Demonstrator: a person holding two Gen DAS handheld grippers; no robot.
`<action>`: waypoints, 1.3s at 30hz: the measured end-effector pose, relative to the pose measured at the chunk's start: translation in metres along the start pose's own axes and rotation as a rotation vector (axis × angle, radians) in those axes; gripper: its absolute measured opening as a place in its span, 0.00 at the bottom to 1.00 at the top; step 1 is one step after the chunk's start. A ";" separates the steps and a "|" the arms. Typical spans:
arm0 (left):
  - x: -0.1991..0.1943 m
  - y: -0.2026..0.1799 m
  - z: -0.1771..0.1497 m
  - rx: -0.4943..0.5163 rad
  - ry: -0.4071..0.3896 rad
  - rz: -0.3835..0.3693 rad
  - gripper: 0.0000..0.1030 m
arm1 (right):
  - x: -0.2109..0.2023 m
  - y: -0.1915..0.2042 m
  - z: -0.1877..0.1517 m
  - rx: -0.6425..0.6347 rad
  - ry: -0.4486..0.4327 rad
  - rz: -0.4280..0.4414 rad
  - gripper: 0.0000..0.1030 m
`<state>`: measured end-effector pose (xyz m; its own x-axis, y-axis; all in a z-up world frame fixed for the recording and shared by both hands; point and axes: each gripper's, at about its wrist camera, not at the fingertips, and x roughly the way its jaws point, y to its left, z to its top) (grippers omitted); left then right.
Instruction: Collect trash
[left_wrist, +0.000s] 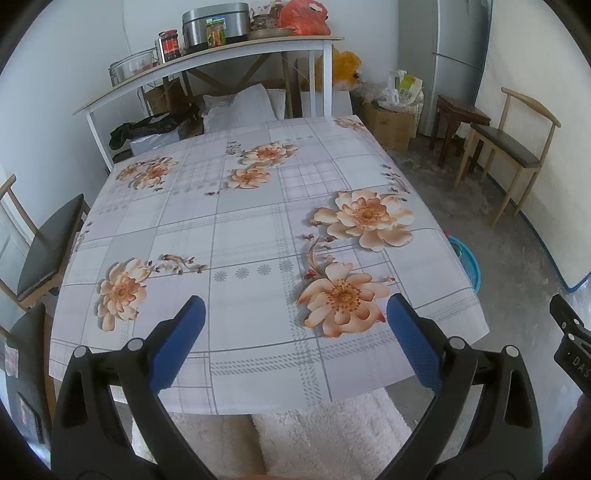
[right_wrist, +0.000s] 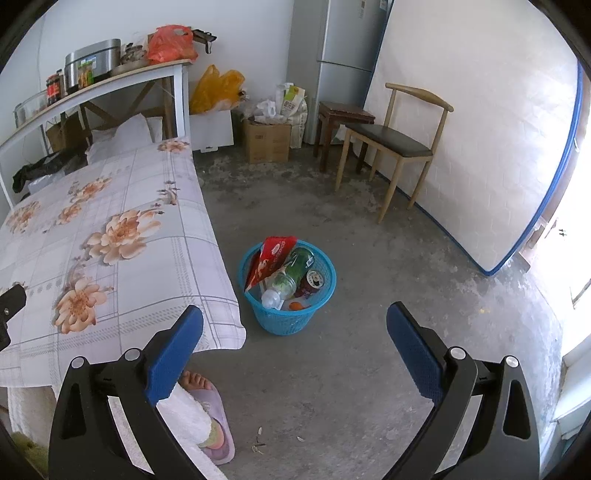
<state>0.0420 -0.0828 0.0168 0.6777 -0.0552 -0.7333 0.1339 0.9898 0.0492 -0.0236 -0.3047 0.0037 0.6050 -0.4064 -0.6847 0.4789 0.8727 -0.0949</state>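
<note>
A blue plastic basket (right_wrist: 284, 317) stands on the concrete floor beside the table's corner. It holds a red snack bag (right_wrist: 271, 258), a clear plastic bottle (right_wrist: 282, 286), a green can (right_wrist: 301, 258) and a dark can (right_wrist: 314, 280). My right gripper (right_wrist: 295, 321) hangs open above the floor in front of the basket, holding nothing. My left gripper (left_wrist: 295, 314) is open over the near edge of the table (left_wrist: 258, 229), which wears a floral cloth; nothing lies between its fingers. The basket's rim (left_wrist: 467, 264) peeks out past the table's right edge.
A person's foot in a purple slipper (right_wrist: 216, 417) stands by the table corner. Wooden chairs (right_wrist: 399, 147) (left_wrist: 48, 247) sit at the right wall and at the table's left. A shelf (left_wrist: 207, 59) with jars and a cooker stands behind; boxes (right_wrist: 267, 142) and bags fill the far corner.
</note>
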 end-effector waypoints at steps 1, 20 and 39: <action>0.000 0.000 0.000 0.002 0.001 0.000 0.92 | 0.000 0.000 0.000 -0.001 -0.002 -0.001 0.94; 0.009 -0.008 -0.003 0.023 0.043 -0.048 0.92 | 0.001 -0.003 -0.001 0.003 -0.004 -0.001 0.94; 0.009 -0.010 -0.003 0.030 0.038 -0.050 0.92 | 0.001 -0.005 0.003 0.004 -0.013 -0.005 0.94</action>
<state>0.0443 -0.0931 0.0076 0.6418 -0.0991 -0.7605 0.1889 0.9815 0.0315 -0.0238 -0.3104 0.0057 0.6110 -0.4140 -0.6747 0.4842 0.8698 -0.0952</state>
